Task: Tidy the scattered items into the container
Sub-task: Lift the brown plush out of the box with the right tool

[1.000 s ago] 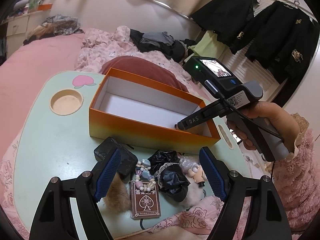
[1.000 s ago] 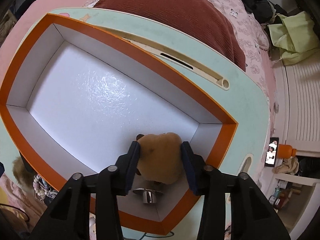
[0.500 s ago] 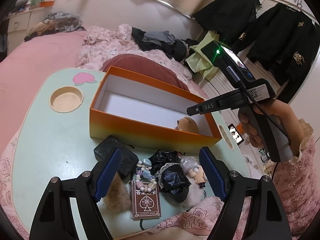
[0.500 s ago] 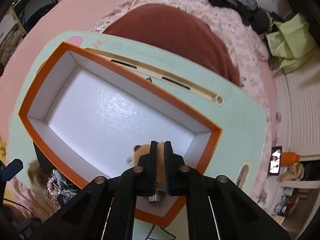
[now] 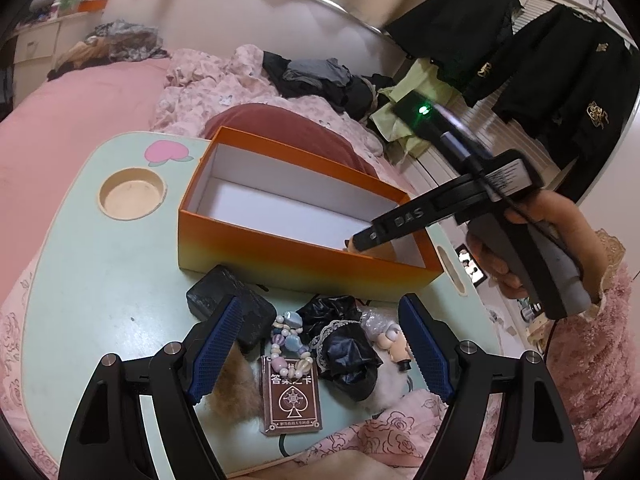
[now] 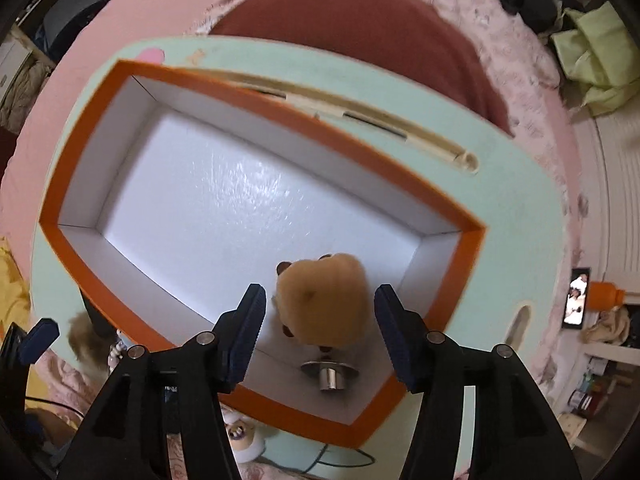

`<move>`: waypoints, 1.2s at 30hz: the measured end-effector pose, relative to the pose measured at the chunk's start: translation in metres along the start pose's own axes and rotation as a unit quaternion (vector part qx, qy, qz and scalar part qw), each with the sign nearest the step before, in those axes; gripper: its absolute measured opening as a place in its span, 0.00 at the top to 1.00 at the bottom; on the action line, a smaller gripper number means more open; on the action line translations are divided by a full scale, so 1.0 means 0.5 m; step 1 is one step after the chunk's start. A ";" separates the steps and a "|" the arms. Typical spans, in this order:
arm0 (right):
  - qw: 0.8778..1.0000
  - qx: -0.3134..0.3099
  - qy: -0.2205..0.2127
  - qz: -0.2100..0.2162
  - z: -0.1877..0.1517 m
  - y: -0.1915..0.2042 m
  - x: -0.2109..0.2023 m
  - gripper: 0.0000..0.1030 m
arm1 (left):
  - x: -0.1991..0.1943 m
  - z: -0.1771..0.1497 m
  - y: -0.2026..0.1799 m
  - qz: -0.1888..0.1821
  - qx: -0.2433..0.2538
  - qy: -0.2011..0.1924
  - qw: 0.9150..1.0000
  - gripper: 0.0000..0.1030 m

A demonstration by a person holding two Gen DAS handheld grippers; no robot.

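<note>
An orange box with a white inside (image 5: pixel 304 258) (image 6: pixel 224 200) stands on a mint lap table (image 5: pixel 100 264). A tan plush toy (image 6: pixel 324 300) lies in its near right corner beside a small metal disc piece (image 6: pixel 329 372). My right gripper (image 6: pixel 320 324) is open above the toy, jaws on either side and apart from it; it also shows in the left wrist view (image 5: pixel 372 236). My left gripper (image 5: pixel 320 348) is open and empty over scattered items: a black pouch (image 5: pixel 228 300), a bead bracelet (image 5: pixel 286 340), a card deck (image 5: pixel 291 398), black lace cloth (image 5: pixel 344 344), a small doll (image 5: pixel 390 340), a tan fur ball (image 5: pixel 236 392).
The table has a round cup recess (image 5: pixel 132 194) at the left and a slot along the far edge (image 6: pixel 400 136). A dark red cushion (image 6: pixel 360 12) and pink bedding (image 5: pixel 80 92) lie behind. Dark clothes (image 5: pixel 560 52) hang at the right.
The right gripper held the plush toy in the box, then shut empty above it, and now stands open over it again. The left gripper has stayed put.
</note>
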State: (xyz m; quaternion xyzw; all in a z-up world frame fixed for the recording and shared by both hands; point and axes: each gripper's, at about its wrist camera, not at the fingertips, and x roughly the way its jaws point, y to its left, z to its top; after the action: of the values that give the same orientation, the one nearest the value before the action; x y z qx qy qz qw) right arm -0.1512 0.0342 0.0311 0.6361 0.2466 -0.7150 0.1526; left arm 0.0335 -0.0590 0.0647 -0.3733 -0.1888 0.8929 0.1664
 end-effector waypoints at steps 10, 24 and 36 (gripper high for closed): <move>1.000 0.009 -0.006 0.003 -0.009 0.002 0.010 0.57 | -0.005 0.004 -0.002 -0.004 -0.005 -0.001 1.000 0.22; 0.972 0.043 -0.211 0.099 -0.193 -0.049 -0.208 0.57 | 0.000 0.001 -0.004 0.004 -0.001 0.002 1.000 0.22; 0.967 0.069 -0.189 0.155 -0.349 -0.043 -0.075 0.56 | 0.012 0.011 -0.019 0.011 0.014 0.013 1.000 0.22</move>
State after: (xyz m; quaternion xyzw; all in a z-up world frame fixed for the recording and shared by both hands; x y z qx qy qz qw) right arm -0.0117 0.1439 0.0592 0.5286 0.0616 -0.8054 0.2611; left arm 0.0270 -0.0494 0.0691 -0.3845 -0.1698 0.8924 0.1644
